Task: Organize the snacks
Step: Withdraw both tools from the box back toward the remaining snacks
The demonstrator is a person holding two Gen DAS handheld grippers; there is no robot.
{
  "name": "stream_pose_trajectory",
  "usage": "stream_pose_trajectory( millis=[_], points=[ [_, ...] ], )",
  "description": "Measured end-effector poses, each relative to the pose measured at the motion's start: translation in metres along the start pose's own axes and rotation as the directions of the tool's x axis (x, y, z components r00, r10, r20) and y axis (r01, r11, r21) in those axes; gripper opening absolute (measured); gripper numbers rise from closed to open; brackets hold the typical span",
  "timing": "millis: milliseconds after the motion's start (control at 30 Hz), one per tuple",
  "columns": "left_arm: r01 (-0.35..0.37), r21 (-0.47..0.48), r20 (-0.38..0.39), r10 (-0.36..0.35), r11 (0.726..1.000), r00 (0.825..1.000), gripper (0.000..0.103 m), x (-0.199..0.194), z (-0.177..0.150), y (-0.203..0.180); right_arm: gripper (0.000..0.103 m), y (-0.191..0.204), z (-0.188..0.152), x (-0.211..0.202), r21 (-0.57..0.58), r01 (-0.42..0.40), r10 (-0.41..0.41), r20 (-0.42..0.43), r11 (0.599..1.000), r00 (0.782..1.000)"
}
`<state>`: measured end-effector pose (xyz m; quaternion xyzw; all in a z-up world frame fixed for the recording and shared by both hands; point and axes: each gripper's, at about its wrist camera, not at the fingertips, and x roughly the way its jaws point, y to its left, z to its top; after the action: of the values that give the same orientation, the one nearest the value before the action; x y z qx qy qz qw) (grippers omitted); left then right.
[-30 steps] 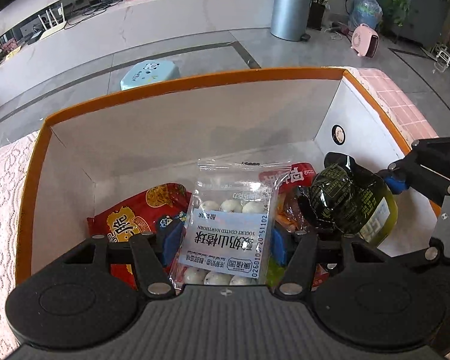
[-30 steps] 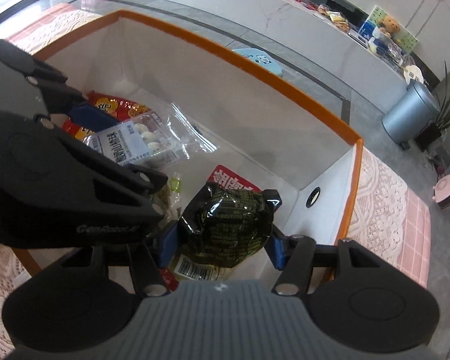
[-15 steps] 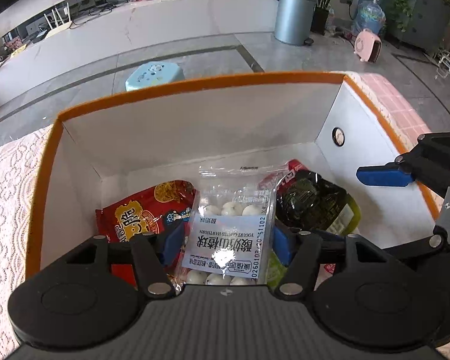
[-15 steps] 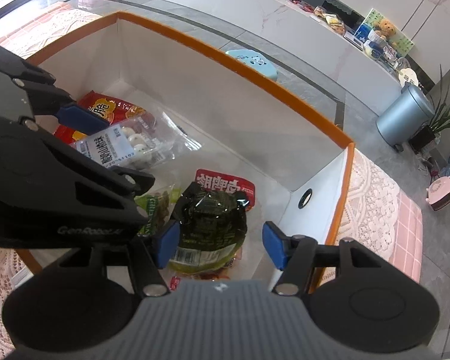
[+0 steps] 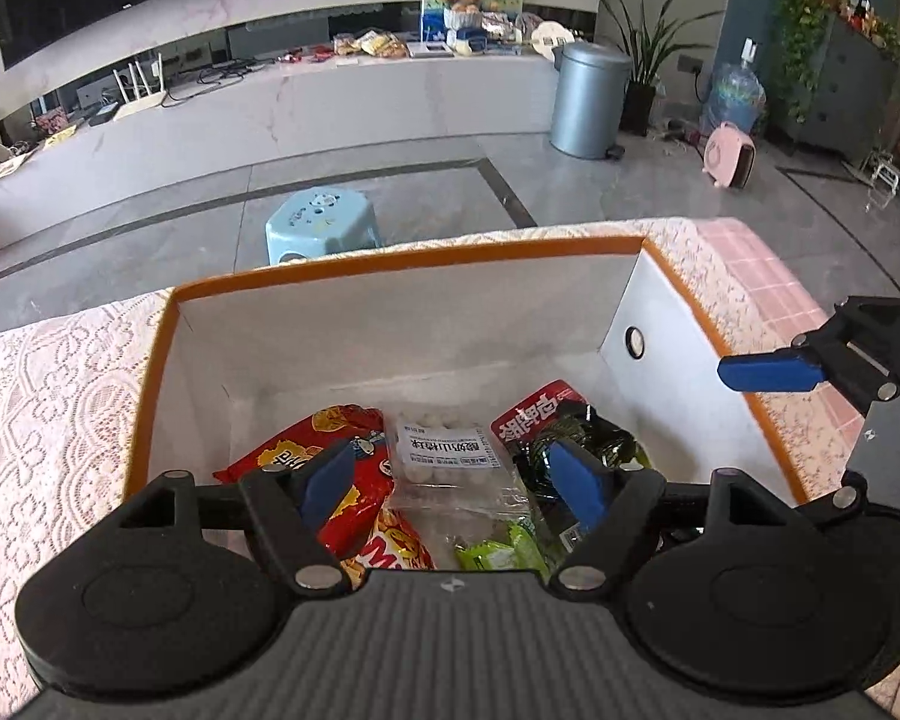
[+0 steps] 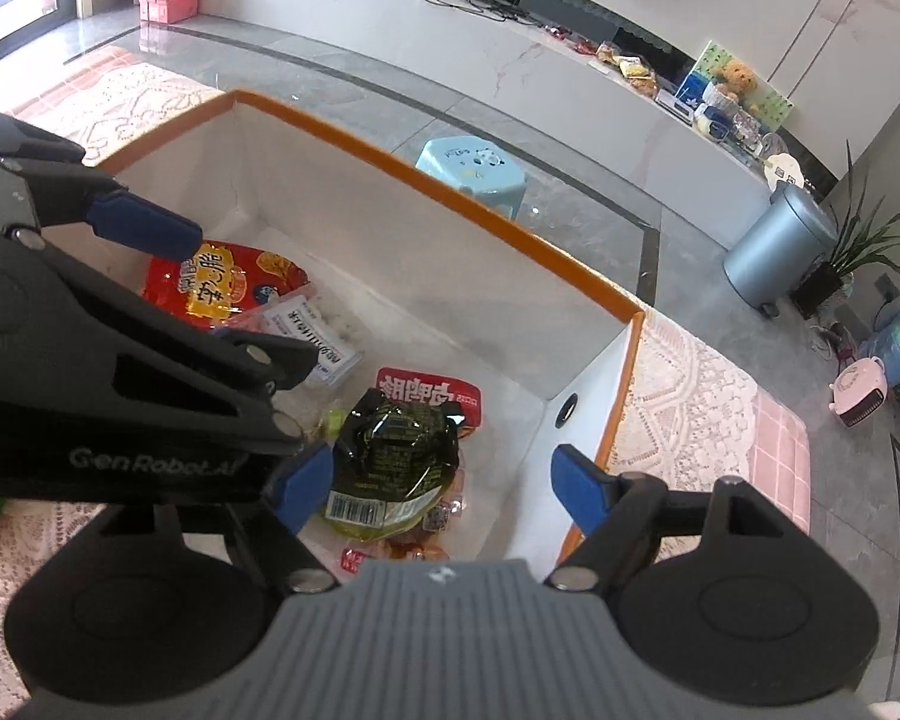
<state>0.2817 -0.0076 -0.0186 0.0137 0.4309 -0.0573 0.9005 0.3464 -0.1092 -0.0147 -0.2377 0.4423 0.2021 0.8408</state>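
Blue pads frame both views: the left claw [image 5: 453,477] hangs over the box [image 5: 390,257] with its jaws opening and nothing gripped, and the clear bag [image 5: 450,456] of white balls lies loose on the box floor below them. The right claw [image 6: 435,483] is likewise released, jaws opening, and the dark green pack [image 6: 393,459] rests on the floor beneath, free of both pads. Beside these lie a red bag [image 5: 312,450] to the left, a green wrapper [image 5: 498,549] near the front and a red packet [image 6: 429,390] behind the green pack. Past the orange rim, lace cloth covers the tabletop [image 5: 48,396]; beyond are a blue stool [image 5: 324,222] and a grey bin [image 5: 588,99]. The step in hand looks like the drop-off into the box, just finished. Next, both claws would need to lift clear of the rim and go for any snacks left outside; none show here.
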Motion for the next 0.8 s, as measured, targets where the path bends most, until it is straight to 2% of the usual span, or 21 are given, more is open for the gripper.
stream_pose_trajectory(
  millis=[133, 367, 500, 633, 733, 800],
  points=[
    [0.009, -0.048, 0.040, -0.007, 0.999, 0.999, 0.086, -0.021, -0.003, 0.002, 0.078, 0.001, -0.005, -0.013, 0.017, 0.002, -0.002, 0.011, 1.000, 1.000],
    [0.012, -0.055, 0.128, -0.005, 0.998, 0.992, 0.085, -0.070, -0.015, -0.002, 0.078, -0.002, -0.017, -0.043, 0.135, -0.031, 0.027, 0.036, 0.990, 0.999],
    [0.048, -0.079, 0.177, -0.033, 0.996, 0.984, 0.085, -0.098, -0.029, -0.002, 0.078, 0.000, -0.032, -0.065, 0.209, -0.035, 0.013, 0.108, 0.977, 0.994],
    [0.031, -0.079, 0.216, -0.014, 0.996, 0.976, 0.085, -0.120, -0.045, -0.005, 0.078, 0.009, -0.054, -0.084, 0.268, -0.060, 0.014, 0.170, 0.961, 0.985],
    [0.035, -0.074, 0.217, -0.018, 0.997, 0.976, 0.085, -0.131, -0.057, -0.008, 0.078, 0.018, -0.073, -0.095, 0.302, -0.054, -0.010, 0.207, 0.952, 0.978],
    [0.009, -0.061, 0.222, 0.004, 0.998, 0.975, 0.085, -0.136, -0.066, -0.010, 0.078, 0.027, -0.087, -0.101, 0.315, -0.049, -0.024, 0.223, 0.948, 0.975]
  ],
)
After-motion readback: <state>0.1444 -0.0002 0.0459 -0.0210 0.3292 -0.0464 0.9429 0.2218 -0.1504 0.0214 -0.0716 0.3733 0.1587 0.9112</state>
